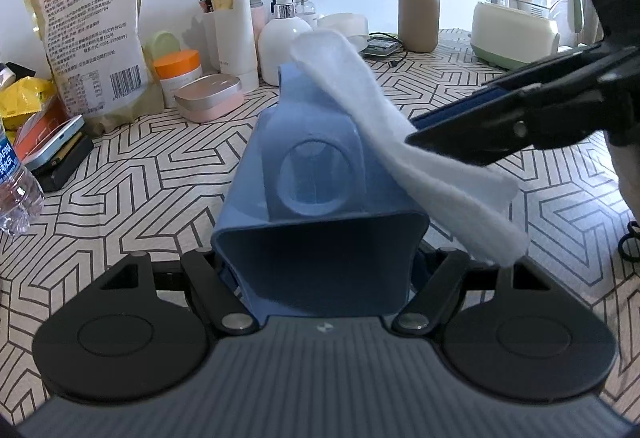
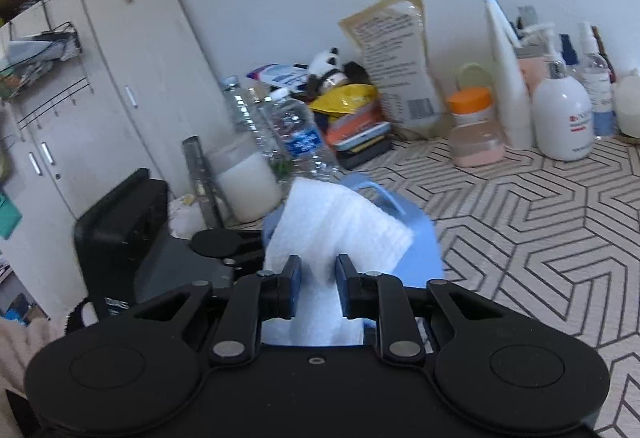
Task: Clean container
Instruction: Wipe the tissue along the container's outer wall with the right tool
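A light blue plastic container (image 1: 316,230) lies tilted above the patterned tablecloth, its open mouth facing the left wrist camera. My left gripper (image 1: 320,274) is shut on its near end; the container hides the fingertips. A white cloth (image 1: 360,98) drapes over the container's upper right side. My right gripper (image 1: 416,138) comes in from the right, shut on the cloth. In the right wrist view the cloth (image 2: 336,226) fills the gap between the right gripper's (image 2: 319,278) blue pads, the container (image 2: 420,254) shows beneath it, and the left gripper's body (image 2: 224,242) sits just left.
Along the wall stand a large yellow pouch (image 1: 96,34), a white pump bottle (image 1: 282,38), an orange-lidded jar (image 1: 178,72), a pink case (image 1: 210,96), a beige bottle (image 1: 418,18) and a kettle (image 1: 516,10). A water bottle (image 2: 300,134) and a white cabinet (image 2: 120,78) are at the left.
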The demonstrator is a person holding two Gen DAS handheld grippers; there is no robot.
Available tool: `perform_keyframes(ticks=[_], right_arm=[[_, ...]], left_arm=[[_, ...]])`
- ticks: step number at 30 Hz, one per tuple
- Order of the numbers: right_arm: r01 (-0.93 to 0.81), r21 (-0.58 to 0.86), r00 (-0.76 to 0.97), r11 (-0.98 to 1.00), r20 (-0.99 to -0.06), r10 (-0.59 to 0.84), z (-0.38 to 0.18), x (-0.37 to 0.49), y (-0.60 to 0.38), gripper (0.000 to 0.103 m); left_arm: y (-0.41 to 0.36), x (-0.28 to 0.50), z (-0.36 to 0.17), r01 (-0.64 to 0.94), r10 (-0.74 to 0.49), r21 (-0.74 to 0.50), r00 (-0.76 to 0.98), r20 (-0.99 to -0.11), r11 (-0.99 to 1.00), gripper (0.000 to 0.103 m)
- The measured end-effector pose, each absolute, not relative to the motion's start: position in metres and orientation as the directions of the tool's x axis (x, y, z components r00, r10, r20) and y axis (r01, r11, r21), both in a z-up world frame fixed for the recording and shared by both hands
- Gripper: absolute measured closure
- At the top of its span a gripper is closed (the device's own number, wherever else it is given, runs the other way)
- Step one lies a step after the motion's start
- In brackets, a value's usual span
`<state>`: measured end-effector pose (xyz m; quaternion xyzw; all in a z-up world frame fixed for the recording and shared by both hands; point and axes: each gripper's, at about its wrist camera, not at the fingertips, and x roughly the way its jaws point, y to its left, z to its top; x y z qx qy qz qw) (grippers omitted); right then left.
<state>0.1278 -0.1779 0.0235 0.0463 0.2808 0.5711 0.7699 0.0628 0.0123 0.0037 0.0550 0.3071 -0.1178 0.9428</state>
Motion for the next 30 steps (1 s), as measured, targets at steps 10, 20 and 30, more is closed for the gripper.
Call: perform_keyframes(ticks=[10, 20, 30], right_arm=[[-0.814, 0.392, 0.268, 0.429, -0.403, 0.875, 0.019, 0.143, -0.185, 0.077], [-0.768, 0.348, 0.345, 0.537, -0.482, 0.805, 0.010, 0.159, -0.180, 0.077], [-0.780, 0.345, 0.336, 0.522, -0.473, 0.815, 0.013, 0.153, -0.182, 0.078]], left_arm=[[0.009, 0.062, 0.004, 0.257, -0.176, 0.057, 0.789, -0.589, 0.965, 0.028], [0.012, 0.064, 0.003, 0.253, -0.183, 0.036, 0.784, -0.593, 0.967, 0.028], [0.011, 0.064, 0.003, 0.257, -0.182, 0.044, 0.784, -0.593, 0.965, 0.028]])
